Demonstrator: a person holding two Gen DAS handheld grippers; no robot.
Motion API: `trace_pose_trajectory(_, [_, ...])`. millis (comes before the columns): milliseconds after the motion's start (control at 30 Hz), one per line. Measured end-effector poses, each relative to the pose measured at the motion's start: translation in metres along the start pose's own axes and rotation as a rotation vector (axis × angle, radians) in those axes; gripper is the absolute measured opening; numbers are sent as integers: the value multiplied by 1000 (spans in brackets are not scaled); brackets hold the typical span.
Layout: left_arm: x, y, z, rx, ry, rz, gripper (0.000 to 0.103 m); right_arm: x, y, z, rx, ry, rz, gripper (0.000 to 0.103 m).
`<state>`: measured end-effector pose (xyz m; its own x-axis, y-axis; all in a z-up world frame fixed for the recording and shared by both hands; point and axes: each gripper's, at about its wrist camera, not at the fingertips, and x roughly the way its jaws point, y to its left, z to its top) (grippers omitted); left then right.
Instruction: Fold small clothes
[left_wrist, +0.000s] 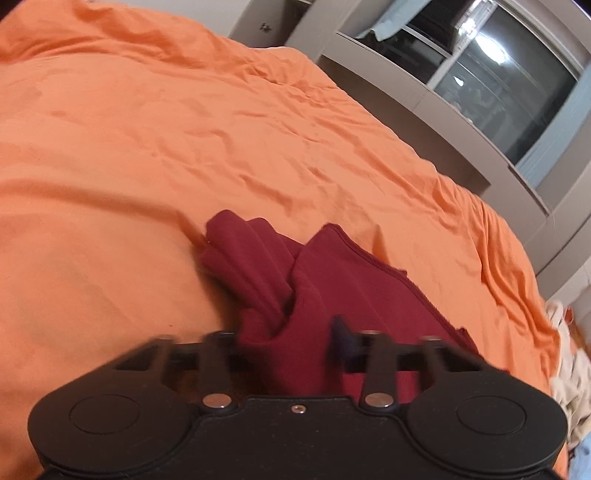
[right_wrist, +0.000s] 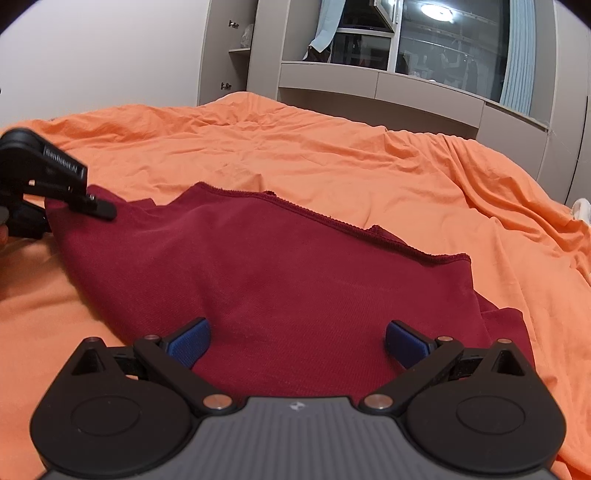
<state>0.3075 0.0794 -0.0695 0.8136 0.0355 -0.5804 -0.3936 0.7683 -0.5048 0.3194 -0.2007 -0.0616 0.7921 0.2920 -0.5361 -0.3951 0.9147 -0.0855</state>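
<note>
A dark red garment (right_wrist: 280, 273) lies on the orange bed sheet (right_wrist: 332, 155). In the right wrist view it spreads flat, its stitched hem running across the far side. My right gripper (right_wrist: 297, 341) is open just above the garment's near part, its blue pads (right_wrist: 190, 341) wide apart and empty. My left gripper (right_wrist: 92, 205) shows at the far left of that view, shut on the garment's left corner. In the left wrist view the garment (left_wrist: 332, 280) bunches in folds between the blurred fingers of my left gripper (left_wrist: 288, 336).
The orange sheet (left_wrist: 184, 129) covers the whole bed and is wrinkled. Grey built-in cabinets and a dark window (right_wrist: 443, 44) stand beyond the bed. A pale heap of other clothes (left_wrist: 570, 369) lies off the bed's right edge.
</note>
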Motion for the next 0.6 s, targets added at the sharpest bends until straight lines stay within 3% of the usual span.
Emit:
trace_pose_trajectory(100, [1, -2, 5, 11, -4, -9, 19, -7, -15, 6, 69, 5, -7, 103])
trace_pose_trajectory(267, [-5, -34, 17, 164, -56, -55, 15, -27, -51, 17, 181, -45, -67, 103])
trace_pose_trajectory(467, [-19, -109, 17, 447, -100, -168, 14, -53, -111, 25, 276, -117, -231, 103])
trace_pose_trajectory(600, [-31, -165, -5, 637, -92, -278, 14, -68, -148, 19, 370, -137, -308, 103])
